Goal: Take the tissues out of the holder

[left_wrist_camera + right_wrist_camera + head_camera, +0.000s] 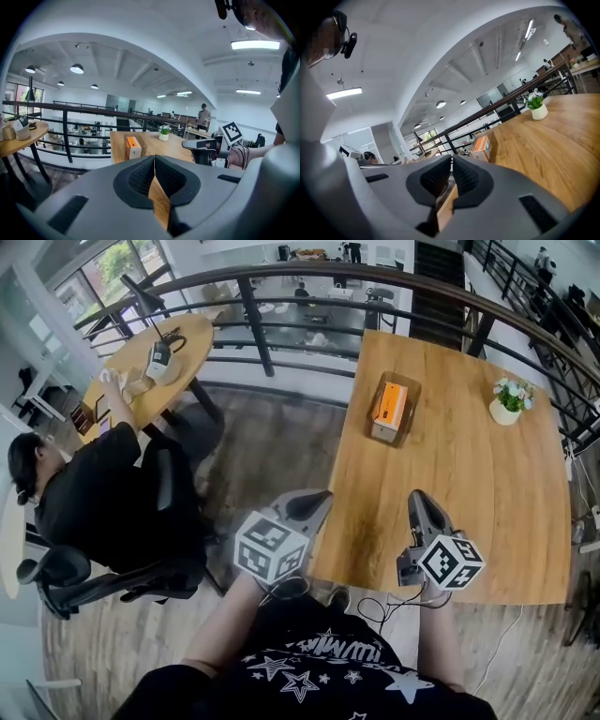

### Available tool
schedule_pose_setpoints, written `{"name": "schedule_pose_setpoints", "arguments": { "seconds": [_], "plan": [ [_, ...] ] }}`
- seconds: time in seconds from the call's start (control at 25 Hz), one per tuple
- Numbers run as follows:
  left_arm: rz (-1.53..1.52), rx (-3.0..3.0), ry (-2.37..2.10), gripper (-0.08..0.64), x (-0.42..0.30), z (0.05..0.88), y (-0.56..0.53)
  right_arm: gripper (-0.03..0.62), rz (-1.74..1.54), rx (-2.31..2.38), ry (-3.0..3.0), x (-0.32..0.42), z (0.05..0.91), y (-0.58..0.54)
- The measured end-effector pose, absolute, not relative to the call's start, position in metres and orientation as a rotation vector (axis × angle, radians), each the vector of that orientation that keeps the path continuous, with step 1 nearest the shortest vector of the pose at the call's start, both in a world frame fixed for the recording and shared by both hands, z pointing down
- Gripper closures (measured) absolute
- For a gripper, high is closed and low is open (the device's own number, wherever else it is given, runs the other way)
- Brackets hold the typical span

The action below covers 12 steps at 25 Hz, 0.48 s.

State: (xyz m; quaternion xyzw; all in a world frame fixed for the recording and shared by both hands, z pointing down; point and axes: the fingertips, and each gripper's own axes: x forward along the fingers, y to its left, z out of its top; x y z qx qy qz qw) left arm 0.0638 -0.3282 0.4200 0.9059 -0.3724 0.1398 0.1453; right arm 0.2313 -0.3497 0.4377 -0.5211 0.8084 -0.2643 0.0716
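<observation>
One tissue holder [411, 401], one plant [509, 399] (left gripper [320, 499], right gripper [420, 499]: jaws together)

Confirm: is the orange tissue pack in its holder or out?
In. The orange tissue pack sits inside the wooden holder, which stands on the far half of the table.

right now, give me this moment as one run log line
stage: pre-grasp | left tongs: shut, empty | right tongs: shut, empty | tissue holder: on table, not reached | tissues: in holder
</observation>
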Motion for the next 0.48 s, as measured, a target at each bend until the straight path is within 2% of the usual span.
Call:
{"name": "schedule_pose_setpoints", "arguments": {
  "seconds": [0.48],
  "plan": [
    [0.427, 2.686, -0.934, 0.545, 0.064, 0.419, -0.471, 0.572, -0.818, -1.758, 2.286, 0.237, 0.433, -0.445]
  ]
}}
